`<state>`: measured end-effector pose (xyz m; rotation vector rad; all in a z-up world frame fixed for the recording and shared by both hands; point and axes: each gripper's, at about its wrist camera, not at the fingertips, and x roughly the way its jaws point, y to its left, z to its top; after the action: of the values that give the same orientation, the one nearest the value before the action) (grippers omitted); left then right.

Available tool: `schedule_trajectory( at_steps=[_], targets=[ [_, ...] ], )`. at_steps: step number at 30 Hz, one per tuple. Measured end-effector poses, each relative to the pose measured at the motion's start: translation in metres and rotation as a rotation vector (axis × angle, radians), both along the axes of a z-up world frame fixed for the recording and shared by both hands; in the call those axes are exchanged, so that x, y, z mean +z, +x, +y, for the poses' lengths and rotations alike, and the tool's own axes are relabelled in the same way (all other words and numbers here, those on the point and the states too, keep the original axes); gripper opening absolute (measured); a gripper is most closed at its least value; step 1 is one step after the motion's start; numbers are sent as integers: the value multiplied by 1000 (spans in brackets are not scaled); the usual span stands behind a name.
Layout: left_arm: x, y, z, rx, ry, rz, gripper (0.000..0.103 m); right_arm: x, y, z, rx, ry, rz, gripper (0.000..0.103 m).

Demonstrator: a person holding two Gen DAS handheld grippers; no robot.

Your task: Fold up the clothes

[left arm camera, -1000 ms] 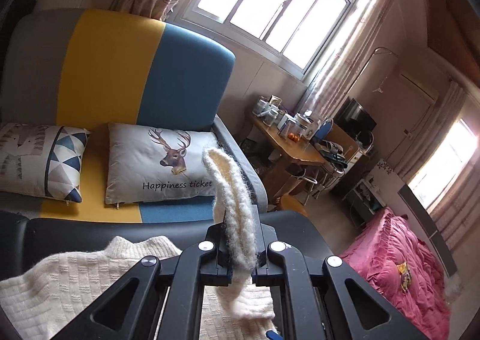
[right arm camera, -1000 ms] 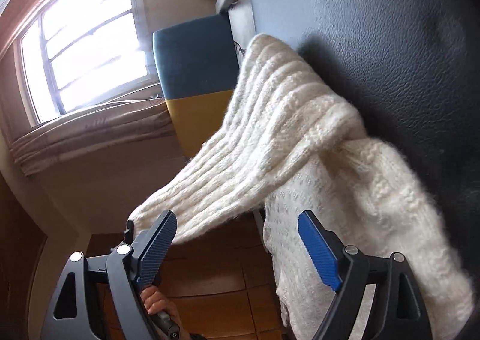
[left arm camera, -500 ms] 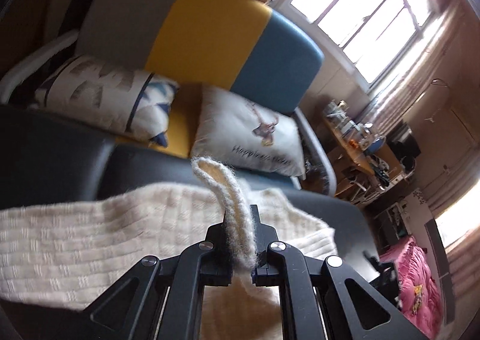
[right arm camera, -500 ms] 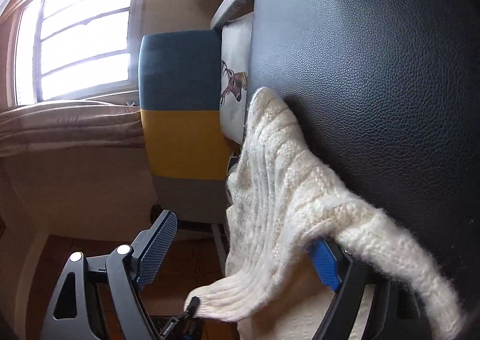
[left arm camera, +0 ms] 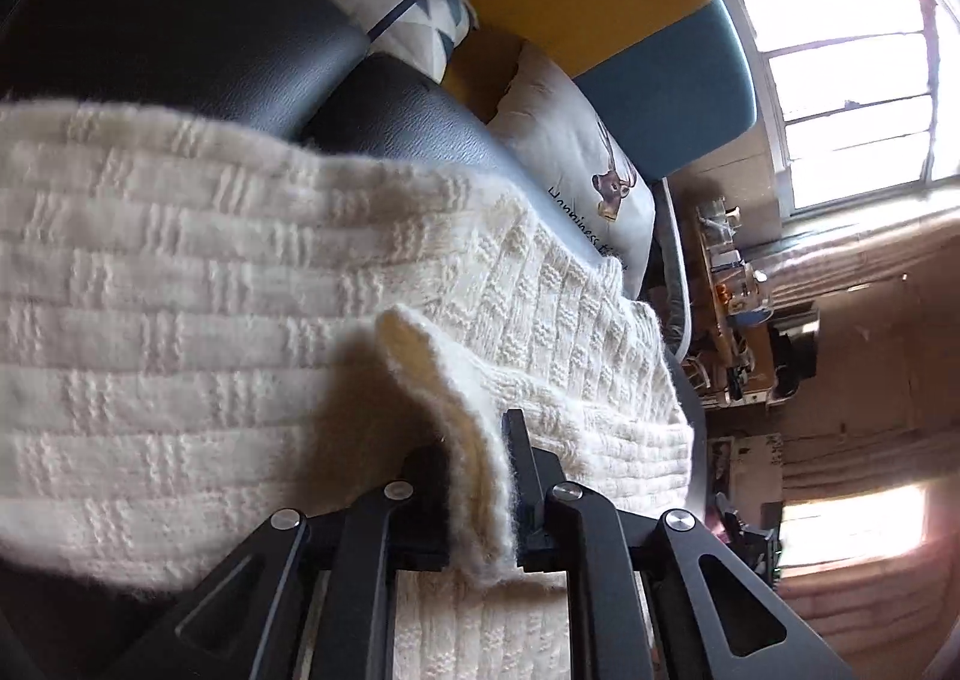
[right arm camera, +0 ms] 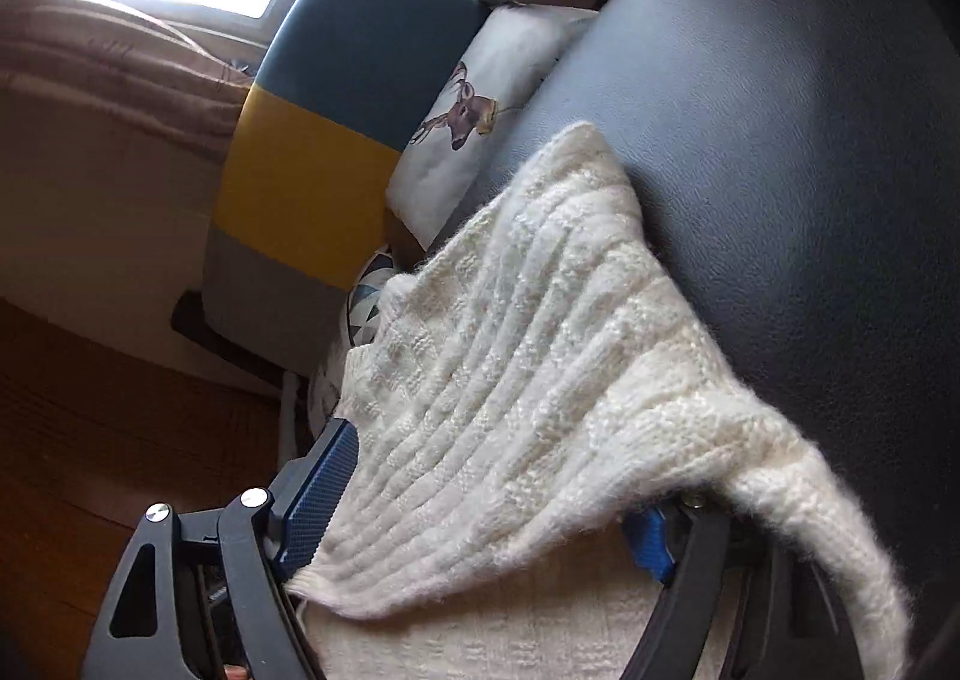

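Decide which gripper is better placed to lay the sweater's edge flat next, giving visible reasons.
Left. The left gripper pinches the cream sweater edge over the black surface, jaws just opening; the right gripper is closing around loose knit.

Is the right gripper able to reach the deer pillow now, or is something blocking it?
Probably not directly. The right gripper is closing with the white sweater draped between its jaws, and the sweater lies between it and the deer pillow.

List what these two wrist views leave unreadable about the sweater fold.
- Sweater outline: cut off by the frame's left and bottom edges in the left wrist view.
- Right gripper: knit drapes over it, hiding one pad; contact unclear.
- Pillow lettering: partly covered by the sweater.
- Desk items: too small.
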<state>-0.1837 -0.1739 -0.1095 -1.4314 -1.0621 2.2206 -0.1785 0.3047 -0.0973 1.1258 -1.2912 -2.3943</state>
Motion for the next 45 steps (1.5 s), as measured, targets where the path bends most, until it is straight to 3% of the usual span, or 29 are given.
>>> schedule_trajectory(
  at_steps=[1, 4, 6, 8, 11, 13, 15, 17, 19, 22, 24, 27, 31, 35, 39, 42, 44, 45],
  targets=[
    [7, -2, 4, -11, -37, 27, 8, 6, 8, 2, 4, 33, 42, 69],
    [52, -4, 9, -9, -25, 212, 8, 24, 15, 3, 0, 136, 126, 58],
    [83, 0, 8, 17, -27, 341, 8, 20, 12, 2, 10, 165, 107, 55],
    [96, -2, 7, 45, -55, 401, 8, 2, 12, 2, 28, 171, 46, 55],
    [67, -11, 5, 47, -163, 299, 8, -20, 19, 6, 23, 154, 4, 49],
    [31, -20, 6, 40, -215, 165, 8, -19, 21, 9, 25, 156, 7, 49],
    [-1, -18, -1, 55, -200, 81, 8, -19, 23, 12, 26, 157, 10, 49],
    [-8, -11, -11, 91, -121, 91, 10, -14, 22, 14, 11, 175, 21, 49],
    [-8, -9, -14, 110, -92, 77, 10, -4, 23, 12, -2, 210, 67, 49],
    [14, -8, -4, 78, -100, 154, 10, -4, 19, 9, 2, 283, 41, 49],
    [25, -10, 7, 57, -189, 180, 10, -13, 21, 16, -15, 250, 12, 42],
    [4, -19, 15, 14, -281, 77, 10, -15, 27, 25, 10, 172, -24, 43],
    [2, -7, -1, 48, -192, 66, 11, -5, 43, 29, 128, 171, -46, 46],
    [17, 11, -13, 93, -234, 74, 20, 30, 62, 26, 206, 308, 50, 46],
    [40, 27, -21, 132, -264, 141, 21, 61, 47, -6, 288, 574, 162, 46],
    [58, 33, -5, 64, -270, 218, 26, 50, 19, -29, 356, 691, 126, 46],
    [54, 30, 18, -35, -346, 215, 43, 25, 5, -36, 379, 749, 23, 46],
    [48, 28, 29, -84, -397, 200, 44, 9, 1, -34, 380, 762, -34, 47]
  ],
)
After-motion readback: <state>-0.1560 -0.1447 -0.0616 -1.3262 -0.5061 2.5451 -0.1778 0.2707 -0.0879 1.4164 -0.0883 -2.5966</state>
